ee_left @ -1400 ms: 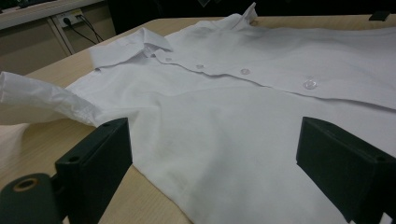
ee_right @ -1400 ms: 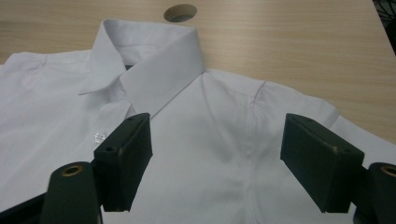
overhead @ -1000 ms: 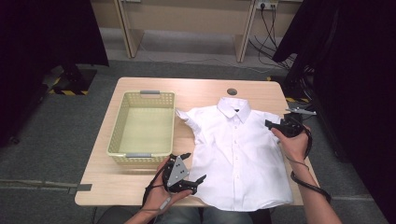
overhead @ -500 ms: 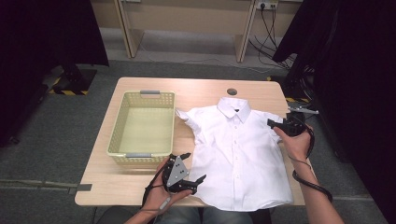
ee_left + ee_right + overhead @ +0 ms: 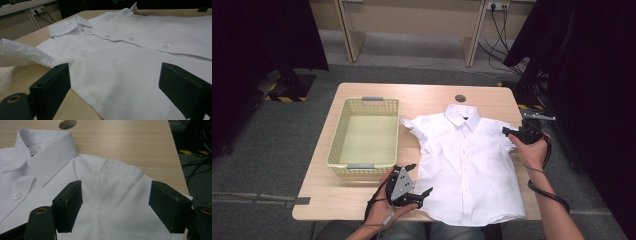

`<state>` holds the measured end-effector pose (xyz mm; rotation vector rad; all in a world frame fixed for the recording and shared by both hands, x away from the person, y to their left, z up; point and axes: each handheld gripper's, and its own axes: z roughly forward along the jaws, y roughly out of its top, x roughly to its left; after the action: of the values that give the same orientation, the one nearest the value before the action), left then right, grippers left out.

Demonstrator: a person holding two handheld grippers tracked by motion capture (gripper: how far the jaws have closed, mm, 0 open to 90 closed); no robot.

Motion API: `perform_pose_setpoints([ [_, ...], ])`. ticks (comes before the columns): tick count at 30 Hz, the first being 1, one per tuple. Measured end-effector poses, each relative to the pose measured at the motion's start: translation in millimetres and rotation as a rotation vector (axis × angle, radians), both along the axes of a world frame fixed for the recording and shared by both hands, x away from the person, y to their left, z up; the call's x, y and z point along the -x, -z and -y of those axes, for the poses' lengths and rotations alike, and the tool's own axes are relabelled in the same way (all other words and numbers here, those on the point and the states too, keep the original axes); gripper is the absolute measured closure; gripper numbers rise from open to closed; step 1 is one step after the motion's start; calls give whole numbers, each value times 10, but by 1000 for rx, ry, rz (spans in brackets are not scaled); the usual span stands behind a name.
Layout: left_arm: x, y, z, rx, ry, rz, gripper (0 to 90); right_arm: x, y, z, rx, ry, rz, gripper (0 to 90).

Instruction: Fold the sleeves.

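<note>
Both jaws wide: I ease right gripper (image 5: 510, 132) onto shirt (image 5: 472, 165) sleeve mid-right, left gripper (image 5: 421, 192) w/ hem lower centre.

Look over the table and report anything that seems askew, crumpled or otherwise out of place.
The white shirt lies flat and buttoned, but its sleeve nearest the yellow basket is bunched and creased, its cuff lifting off the table rather than lying smooth. The other sleeve lies flat. Nothing is spilled or damaged.
</note>
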<state>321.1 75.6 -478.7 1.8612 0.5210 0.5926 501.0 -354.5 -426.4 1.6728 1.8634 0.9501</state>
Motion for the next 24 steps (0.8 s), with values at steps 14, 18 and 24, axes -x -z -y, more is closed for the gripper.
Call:
perform_pose_setpoints([
  [14,3,0,5,-4,0,3,97,-59,115,182,31,49,-43,285],
  [18,4,1,6,-5,1,5,97,-73,171,218,37,58,-61,285],
  [24,5,1,1,-1,2,5,97,-101,254,276,62,83,-84,293],
])
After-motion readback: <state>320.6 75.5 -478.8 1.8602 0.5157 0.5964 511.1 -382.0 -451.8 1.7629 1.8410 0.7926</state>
